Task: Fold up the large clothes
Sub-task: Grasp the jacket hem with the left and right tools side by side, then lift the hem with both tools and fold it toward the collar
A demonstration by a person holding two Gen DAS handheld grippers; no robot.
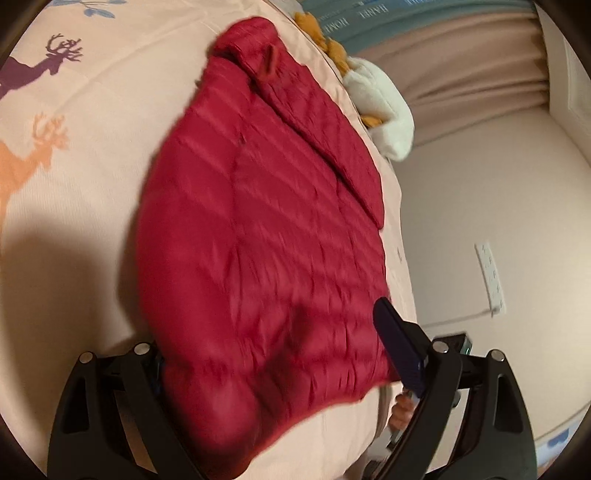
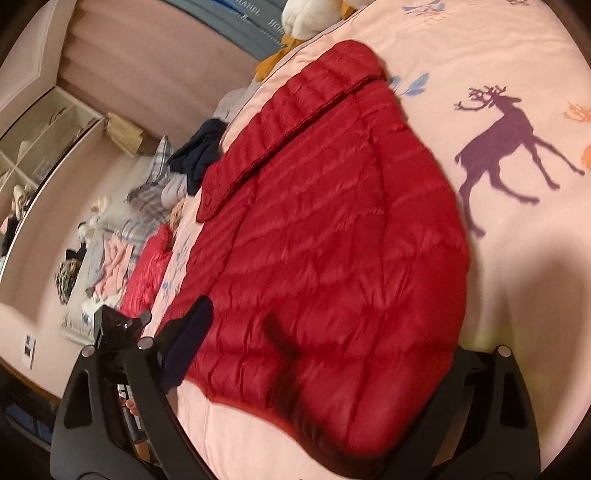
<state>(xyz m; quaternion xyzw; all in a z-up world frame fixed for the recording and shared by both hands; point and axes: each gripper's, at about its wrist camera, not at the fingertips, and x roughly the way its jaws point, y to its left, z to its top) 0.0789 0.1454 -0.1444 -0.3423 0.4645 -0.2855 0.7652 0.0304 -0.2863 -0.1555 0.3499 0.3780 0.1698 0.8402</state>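
on the pink bedspread [image 1: 110,110] with its deer print, a red quilted jacket [image 1: 266,221] is spread flat, one sleeve folded across its body and its hem lying nearest both cameras. the left gripper [image 1: 273,373] is held with its jaws wide apart, straddling the hem, and nothing is grasped; only one blue pad [image 1: 399,347] is seen, the other being hidden behind the cloth. the right gripper [image 2: 317,362] is likewise spread open over the same hem, holding nothing.

the jacket is judged to be light, puffy and soft, with a smooth shell that is likely to slip between pads; it should spring back a little when pressed. a hold is best taken at the stitched hem corners or along a seam, where the filling is thin and the cloth can be pinched firmly.

a power strip [image 1: 491,280] on the wall is shown only in the left view. a pile of clothes [image 2: 122,240] beside the bed and a shelf [image 2: 37,147] are shown only in the right view. a plush toy [image 2: 310,14] at the head of the bed is caught by both.
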